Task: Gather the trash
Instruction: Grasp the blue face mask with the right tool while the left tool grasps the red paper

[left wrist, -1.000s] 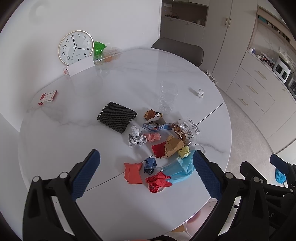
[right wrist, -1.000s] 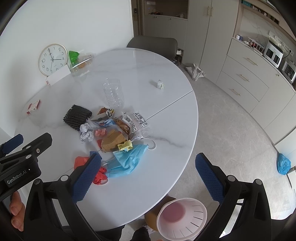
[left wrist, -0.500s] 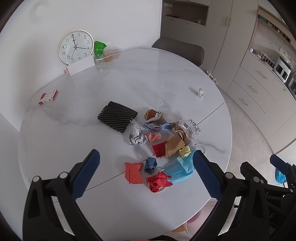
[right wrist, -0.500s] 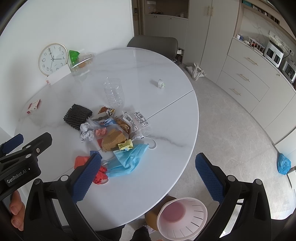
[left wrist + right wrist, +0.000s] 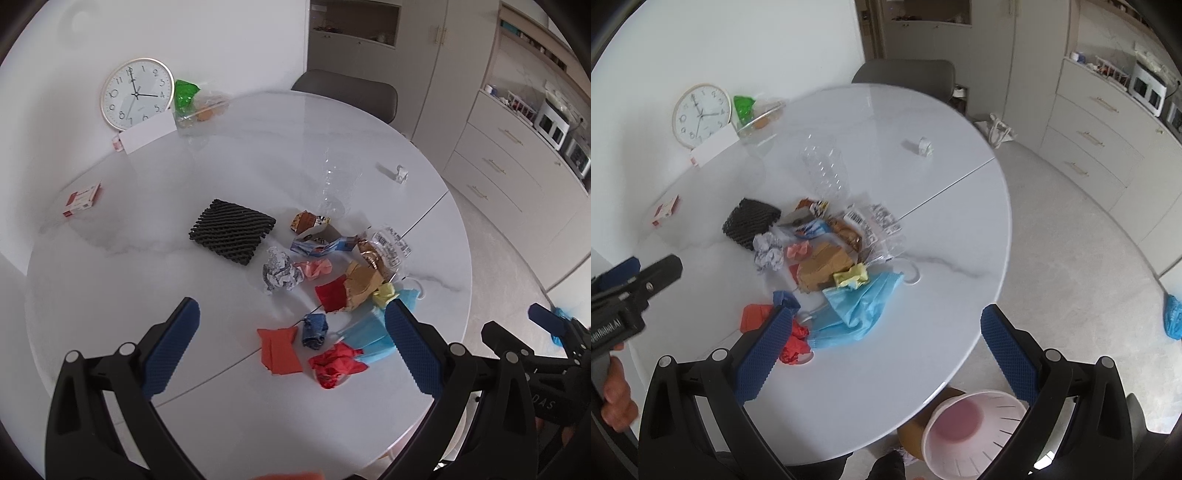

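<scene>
Barely anything has shifted in the last second; my left gripper (image 5: 291,334) and right gripper (image 5: 882,332) still hover spread wide and empty; the trash pile (image 5: 332,273) lies untouched mid-table, the pink bin (image 5: 975,428) waits below the edge; collecting hasn't started.

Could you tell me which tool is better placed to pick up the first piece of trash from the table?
Probably the left tool: it hangs open over the orange paper and red wrapper. The right tool, also open, sits nearer the table edge, above the pink bin.
</scene>
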